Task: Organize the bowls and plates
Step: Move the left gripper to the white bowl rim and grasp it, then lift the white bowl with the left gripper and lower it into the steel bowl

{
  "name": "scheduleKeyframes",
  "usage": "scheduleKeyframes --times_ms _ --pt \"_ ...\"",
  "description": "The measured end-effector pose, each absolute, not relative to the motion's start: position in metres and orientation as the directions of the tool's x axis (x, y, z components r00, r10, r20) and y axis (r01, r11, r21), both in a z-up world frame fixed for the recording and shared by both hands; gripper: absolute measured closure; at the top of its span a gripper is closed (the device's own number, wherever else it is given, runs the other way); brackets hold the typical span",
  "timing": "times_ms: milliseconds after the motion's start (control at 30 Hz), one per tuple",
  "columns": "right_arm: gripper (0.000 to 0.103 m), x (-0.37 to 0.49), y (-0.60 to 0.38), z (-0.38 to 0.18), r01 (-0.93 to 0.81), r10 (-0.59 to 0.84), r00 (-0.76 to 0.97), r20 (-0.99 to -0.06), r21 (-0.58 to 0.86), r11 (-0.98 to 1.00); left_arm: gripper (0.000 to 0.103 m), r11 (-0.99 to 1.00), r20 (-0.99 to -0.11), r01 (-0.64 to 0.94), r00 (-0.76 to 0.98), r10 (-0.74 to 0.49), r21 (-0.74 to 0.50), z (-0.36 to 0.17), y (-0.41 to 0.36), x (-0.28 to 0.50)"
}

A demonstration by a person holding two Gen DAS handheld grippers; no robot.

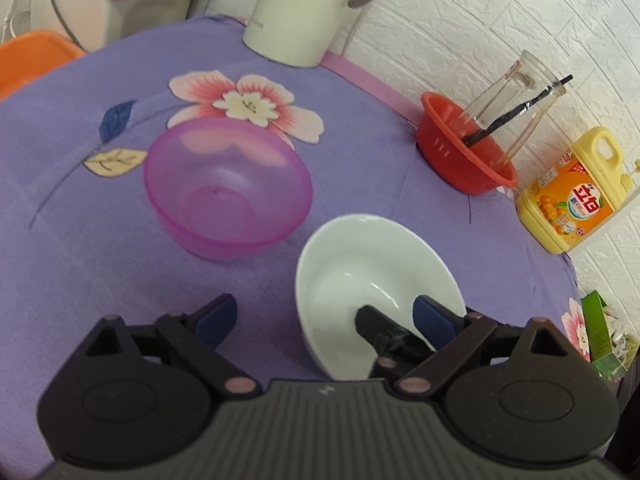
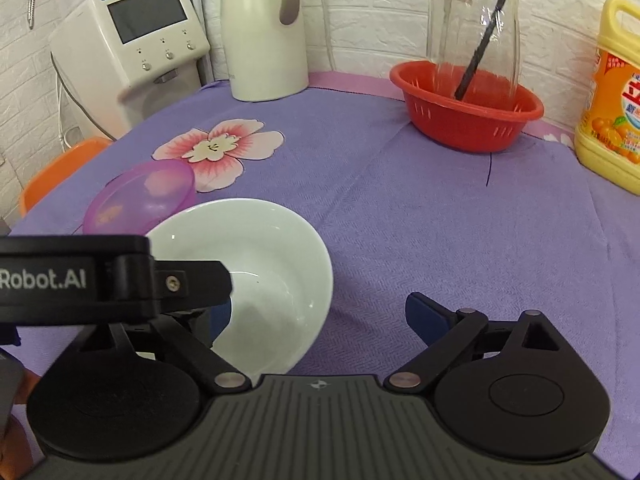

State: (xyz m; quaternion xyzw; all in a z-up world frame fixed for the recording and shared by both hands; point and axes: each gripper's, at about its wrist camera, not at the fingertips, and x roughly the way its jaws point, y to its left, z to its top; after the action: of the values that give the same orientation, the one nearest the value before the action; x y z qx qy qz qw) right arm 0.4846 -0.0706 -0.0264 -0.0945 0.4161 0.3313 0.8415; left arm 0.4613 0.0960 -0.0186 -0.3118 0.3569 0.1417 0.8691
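Note:
A white ceramic bowl [image 1: 360, 272] [image 2: 272, 264] sits on the purple cloth. A translucent pink plastic bowl [image 1: 228, 188] [image 2: 140, 196] stands just left of it and a little farther back. My left gripper [image 1: 326, 314] is open, its right finger inside the white bowl's near edge and its left finger over bare cloth. My right gripper [image 2: 320, 312] is open, its left finger at the white bowl's near rim, partly hidden behind the left gripper's body [image 2: 72, 276]. Both grippers are empty.
A red plastic colander [image 1: 464, 152] [image 2: 468, 112] holding a glass jar with a black stick stands at the back right. A yellow detergent bottle [image 1: 572, 196] [image 2: 612, 112] is at the far right. A white kettle [image 2: 264, 32] and a white appliance [image 2: 128, 40] stand at the back.

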Motion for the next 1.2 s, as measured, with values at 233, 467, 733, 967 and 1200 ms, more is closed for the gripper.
scheduleKeyframes --times_ms 233,467,733,967,1200 --pt "0.010 0.478 -0.064 -0.029 -0.662 0.523 0.381 -0.762 0.170 0.730 0.047 0.764 -0.676 -0.394 0.733 -0.075 -0.511 -0.022 0.097 0.464" --pt "0.016 0.459 -0.063 -0.020 -0.662 0.517 0.359 -0.777 0.179 0.728 0.051 0.795 -0.679 -0.361 0.729 -0.085 -0.487 -0.014 0.087 0.445" --pt "0.006 0.404 -0.085 0.016 -0.654 0.474 0.413 -0.778 0.109 0.749 0.058 0.814 -0.642 -0.274 0.752 -0.149 -0.511 0.011 0.054 0.388" --pt "0.005 0.339 -0.117 0.049 -0.618 0.419 0.489 -0.765 0.036 0.786 0.059 0.811 -0.602 -0.191 0.764 -0.230 -0.553 0.028 0.017 0.321" --pt "0.005 0.280 -0.157 0.057 -0.566 0.365 0.525 -0.768 0.005 0.824 0.058 0.821 -0.602 -0.119 0.739 -0.302 -0.558 0.021 -0.023 0.267"
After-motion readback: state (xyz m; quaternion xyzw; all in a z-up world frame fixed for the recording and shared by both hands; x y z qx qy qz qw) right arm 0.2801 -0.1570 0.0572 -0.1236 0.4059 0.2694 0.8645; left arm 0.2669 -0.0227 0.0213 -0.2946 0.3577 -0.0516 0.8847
